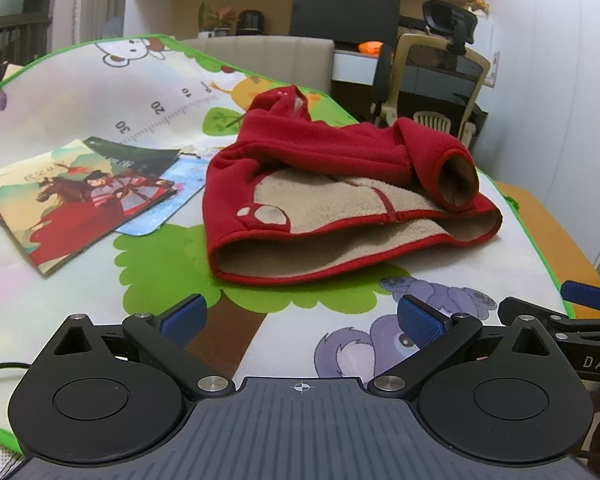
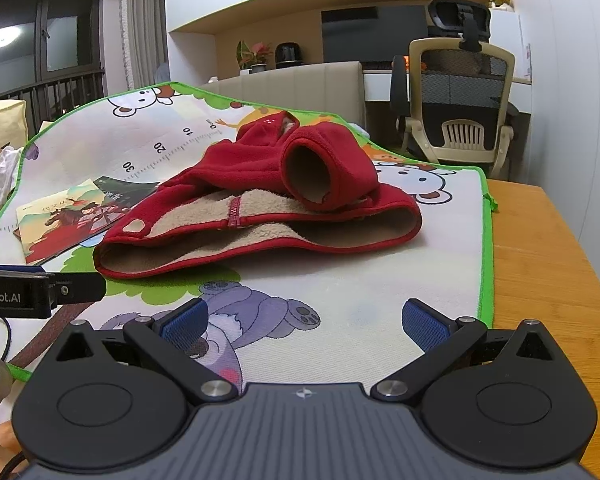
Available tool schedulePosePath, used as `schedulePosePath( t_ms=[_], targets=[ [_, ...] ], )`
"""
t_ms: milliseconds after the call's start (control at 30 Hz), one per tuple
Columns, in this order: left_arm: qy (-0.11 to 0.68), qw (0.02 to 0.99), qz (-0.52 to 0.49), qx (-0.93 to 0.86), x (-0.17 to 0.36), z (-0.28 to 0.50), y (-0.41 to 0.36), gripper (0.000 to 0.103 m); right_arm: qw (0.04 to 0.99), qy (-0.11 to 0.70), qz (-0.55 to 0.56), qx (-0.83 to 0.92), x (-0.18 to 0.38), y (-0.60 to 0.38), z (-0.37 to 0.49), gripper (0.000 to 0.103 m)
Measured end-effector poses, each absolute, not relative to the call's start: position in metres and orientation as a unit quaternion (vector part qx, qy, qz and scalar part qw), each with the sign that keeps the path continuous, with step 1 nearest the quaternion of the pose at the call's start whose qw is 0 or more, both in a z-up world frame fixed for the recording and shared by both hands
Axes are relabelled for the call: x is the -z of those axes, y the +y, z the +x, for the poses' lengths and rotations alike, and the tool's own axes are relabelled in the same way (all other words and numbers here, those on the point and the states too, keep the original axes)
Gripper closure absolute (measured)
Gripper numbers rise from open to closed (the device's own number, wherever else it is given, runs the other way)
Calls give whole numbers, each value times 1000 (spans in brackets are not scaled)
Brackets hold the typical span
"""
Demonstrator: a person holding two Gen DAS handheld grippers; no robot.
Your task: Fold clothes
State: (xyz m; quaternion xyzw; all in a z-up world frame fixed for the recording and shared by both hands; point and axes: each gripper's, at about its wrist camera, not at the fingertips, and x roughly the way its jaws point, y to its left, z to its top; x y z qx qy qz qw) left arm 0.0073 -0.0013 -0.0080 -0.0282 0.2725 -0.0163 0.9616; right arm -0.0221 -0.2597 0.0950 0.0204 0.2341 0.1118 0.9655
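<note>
A red fleece jacket (image 1: 340, 184) with a beige lining is lying crumpled on a cartoon-printed mat (image 1: 100, 92) that is covering the wooden counter (image 2: 540, 248). It is sitting ahead of both sets of tongs, apart from them, with bare mat lying between. The left tongs (image 1: 300, 316) are hanging low over the near part of the mat with their blue pads spread wide, gripping nothing. The right tongs (image 2: 304, 318) are sitting just beside them, likewise spread and empty.

The jacket's long axis is running roughly across the views, left to right. Its open hem is facing the tongs, showing the lining, while the collar end is pointing away toward the far edge of the mat. One sleeve (image 2: 324, 168) is lying folded over the top, its cuff opening facing the cameras. Picture books (image 1: 80, 196) are lying on the mat to the left of the jacket.
</note>
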Motion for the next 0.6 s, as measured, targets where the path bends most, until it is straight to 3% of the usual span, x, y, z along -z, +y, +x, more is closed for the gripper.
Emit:
schedulePosePath(
  t_ms=[600],
  targets=[
    [279, 960, -26, 18, 10, 8, -3, 0, 965, 236, 25, -110, -93, -263, -23, 0]
  ],
)
